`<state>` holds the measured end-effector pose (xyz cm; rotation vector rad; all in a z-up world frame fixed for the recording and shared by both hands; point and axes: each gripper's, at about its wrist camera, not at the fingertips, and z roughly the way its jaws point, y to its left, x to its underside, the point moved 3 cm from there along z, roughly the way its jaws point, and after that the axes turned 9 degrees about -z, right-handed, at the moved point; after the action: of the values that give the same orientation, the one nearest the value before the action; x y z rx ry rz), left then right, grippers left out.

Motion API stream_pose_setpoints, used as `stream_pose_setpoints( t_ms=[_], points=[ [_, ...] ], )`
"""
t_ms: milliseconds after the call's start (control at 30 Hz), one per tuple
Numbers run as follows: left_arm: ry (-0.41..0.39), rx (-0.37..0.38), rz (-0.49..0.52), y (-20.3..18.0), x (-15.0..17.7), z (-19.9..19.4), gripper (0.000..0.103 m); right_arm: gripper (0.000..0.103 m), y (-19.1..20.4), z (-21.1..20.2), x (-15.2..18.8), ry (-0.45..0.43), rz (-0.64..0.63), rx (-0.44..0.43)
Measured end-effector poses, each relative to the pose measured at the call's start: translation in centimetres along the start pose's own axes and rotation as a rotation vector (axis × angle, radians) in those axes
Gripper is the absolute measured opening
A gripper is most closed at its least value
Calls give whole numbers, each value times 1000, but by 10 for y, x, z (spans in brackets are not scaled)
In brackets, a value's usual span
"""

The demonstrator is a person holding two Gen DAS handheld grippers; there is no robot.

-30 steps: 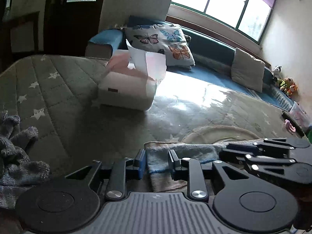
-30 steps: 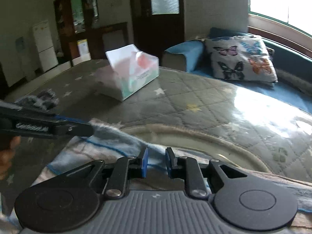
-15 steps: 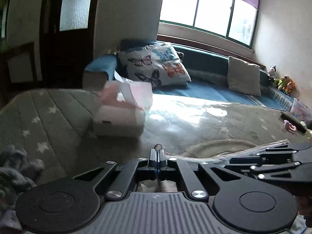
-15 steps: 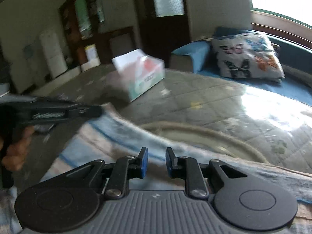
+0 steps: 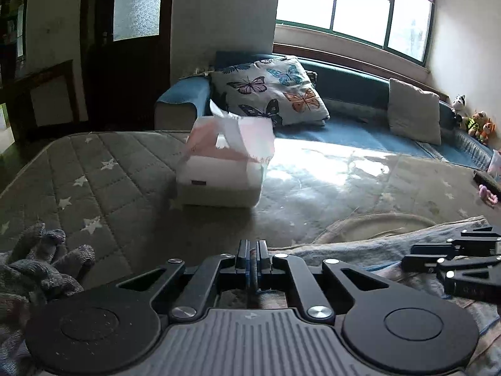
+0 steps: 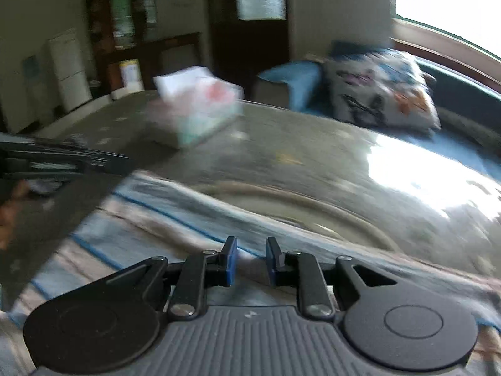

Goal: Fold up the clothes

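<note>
A fleecy garment (image 5: pixel 360 247) in pale blue and beige with blue stripes lies on the grey star-quilted surface (image 5: pixel 103 169). My left gripper (image 5: pixel 253 257) is shut on the garment's near edge, and a thin fold of fabric shows between its pads. In the left wrist view my right gripper (image 5: pixel 454 266) sits on the garment at the far right. The right wrist view is motion-blurred. There my right gripper (image 6: pixel 250 263) is open, its blue pads just above the striped garment (image 6: pixel 156 219) and nothing pinched between them. The left gripper (image 6: pixel 62 159) reaches in from the left edge.
A white and pink tissue box (image 5: pixel 219 172) stands on the quilt behind the garment. A grey knitted item (image 5: pixel 40 266) lies at the near left. A butterfly pillow (image 5: pixel 269 91) rests on the blue sofa (image 5: pixel 360 131) beyond. A beige ring (image 5: pixel 385 222) marks the quilt by the garment.
My left gripper went from open over the garment's edge to shut on it. The right gripper stays open and is moving, blurring its view.
</note>
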<state>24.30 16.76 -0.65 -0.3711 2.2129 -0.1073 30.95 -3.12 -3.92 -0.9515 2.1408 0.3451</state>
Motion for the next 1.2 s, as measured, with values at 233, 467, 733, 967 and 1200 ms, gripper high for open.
stream_pose_setpoints(
  t_ms=[233, 467, 733, 967, 1200],
  points=[
    [52, 88, 72, -40, 3, -5, 5, 20, -43, -16, 16, 19, 89, 88],
    [152, 185, 102, -84, 17, 26, 5, 20, -27, -2, 6, 9, 53, 43],
    [96, 117, 153, -99, 19, 57, 7, 21, -37, 16, -10, -4, 56, 81],
    [80, 135, 141, -99, 18, 52, 7, 21, -36, -10, 2, 2, 33, 32],
    [97, 208, 219, -117, 25, 45, 7, 20, -25, 4, 3, 1, -29, 61]
  ],
)
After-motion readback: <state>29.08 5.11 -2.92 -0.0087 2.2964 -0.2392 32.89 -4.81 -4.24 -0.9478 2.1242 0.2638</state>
